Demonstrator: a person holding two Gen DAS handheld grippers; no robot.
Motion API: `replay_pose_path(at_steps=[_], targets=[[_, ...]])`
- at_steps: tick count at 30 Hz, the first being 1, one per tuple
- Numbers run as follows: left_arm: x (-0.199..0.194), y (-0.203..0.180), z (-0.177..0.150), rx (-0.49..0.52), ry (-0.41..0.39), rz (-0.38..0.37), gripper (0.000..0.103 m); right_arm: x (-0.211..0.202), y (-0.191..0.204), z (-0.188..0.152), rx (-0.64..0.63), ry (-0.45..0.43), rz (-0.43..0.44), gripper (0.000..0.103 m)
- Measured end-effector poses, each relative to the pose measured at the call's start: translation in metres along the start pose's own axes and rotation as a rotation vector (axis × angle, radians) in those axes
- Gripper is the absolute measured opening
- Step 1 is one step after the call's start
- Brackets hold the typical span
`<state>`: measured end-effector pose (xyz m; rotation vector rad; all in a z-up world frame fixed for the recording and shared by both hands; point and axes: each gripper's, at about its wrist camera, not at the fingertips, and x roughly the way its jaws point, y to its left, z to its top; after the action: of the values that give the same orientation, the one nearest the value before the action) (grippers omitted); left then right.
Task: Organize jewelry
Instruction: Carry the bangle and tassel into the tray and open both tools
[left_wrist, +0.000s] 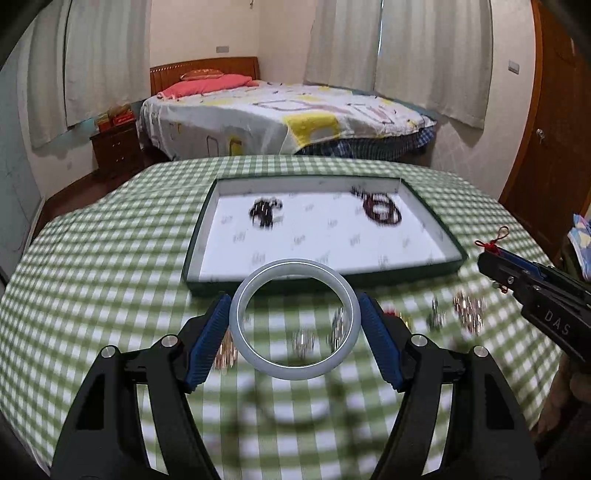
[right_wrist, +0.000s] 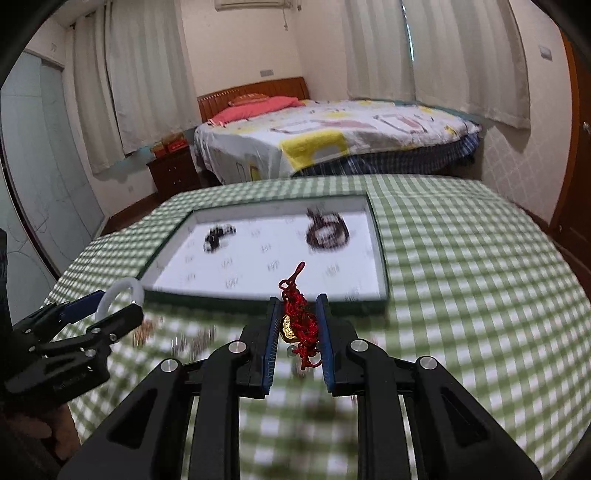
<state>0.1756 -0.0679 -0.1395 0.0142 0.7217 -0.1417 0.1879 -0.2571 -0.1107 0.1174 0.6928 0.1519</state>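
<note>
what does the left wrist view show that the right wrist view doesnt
Only the left wrist view shows the whole pale bangle as a full ring clamped in the left gripper. Only the right wrist view shows the red knotted charm with its gold piece pinched in the right gripper. Both show the tray holding two dark bead pieces on the green checked tablecloth.

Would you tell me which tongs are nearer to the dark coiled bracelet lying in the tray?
Right. The right tongs, holding the red knot charm, sit almost straight below the dark coiled bracelet; the left tongs, holding the pale bangle, sit further left.
</note>
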Motion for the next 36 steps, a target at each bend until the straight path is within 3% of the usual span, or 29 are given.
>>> replay_pose_path(at_steps=[7,12,23,36], targets=[[0.040,-0.004,0.041,0.022,-0.033,-0.005,0.069,0.042,0.008,0.038,-0.025,-0.022,-0.002,0.021],[0.078,-0.002,0.054,0.032,-0.017,0.008,0.069,0.080,0.001,0.042,-0.028,0.017,-0.019,0.021],[0.134,0.030,0.041,0.001,0.105,0.051,0.069,0.131,-0.021,0.026,-0.019,0.144,-0.058,0.021],[0.148,0.033,0.035,0.015,0.175,0.050,0.069,0.140,-0.025,0.024,-0.012,0.208,-0.058,0.022]])
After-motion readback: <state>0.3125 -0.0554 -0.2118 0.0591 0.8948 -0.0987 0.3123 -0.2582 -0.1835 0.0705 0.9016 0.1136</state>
